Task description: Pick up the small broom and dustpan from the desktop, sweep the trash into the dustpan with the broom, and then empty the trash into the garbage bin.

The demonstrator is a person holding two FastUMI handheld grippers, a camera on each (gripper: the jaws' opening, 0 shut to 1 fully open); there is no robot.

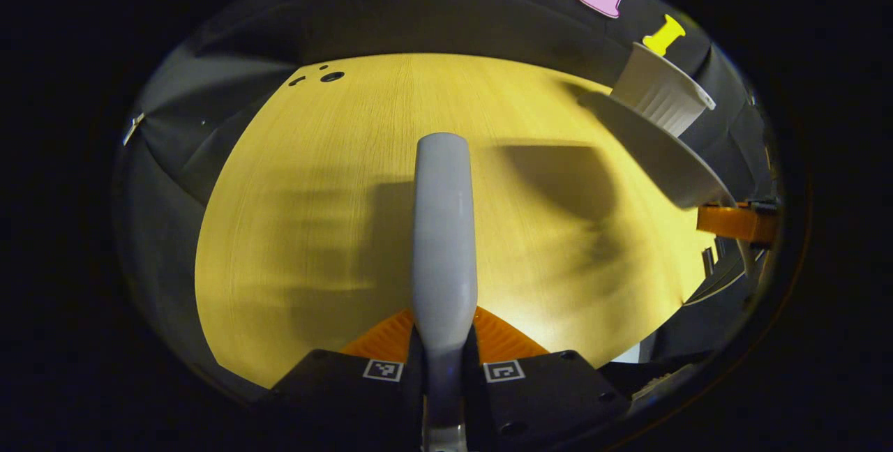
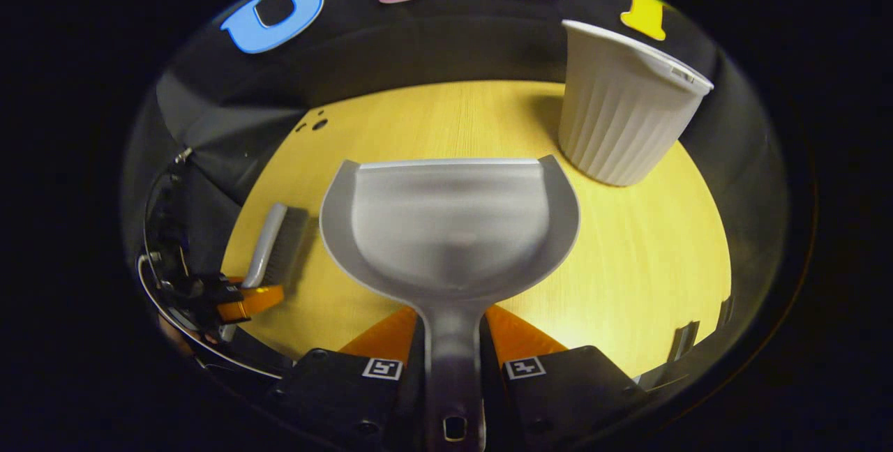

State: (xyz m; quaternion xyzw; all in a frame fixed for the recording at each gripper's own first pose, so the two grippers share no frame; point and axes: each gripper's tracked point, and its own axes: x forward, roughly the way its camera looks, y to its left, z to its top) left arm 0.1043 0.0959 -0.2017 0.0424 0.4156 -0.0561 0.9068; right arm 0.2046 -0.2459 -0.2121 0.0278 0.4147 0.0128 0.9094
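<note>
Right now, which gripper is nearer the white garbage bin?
Right. The right gripper holds the dustpan, whose front edge lies just short of the garbage bin. The left gripper, holding the broom, sits farther off, at the table's opposite side.

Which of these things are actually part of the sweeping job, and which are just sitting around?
Part of the job:
- broom, held in the left claw
- dustpan, held in the right claw
- ribbed white bin

Just there:
- wooden desktop
- small holes in the desktop
</note>
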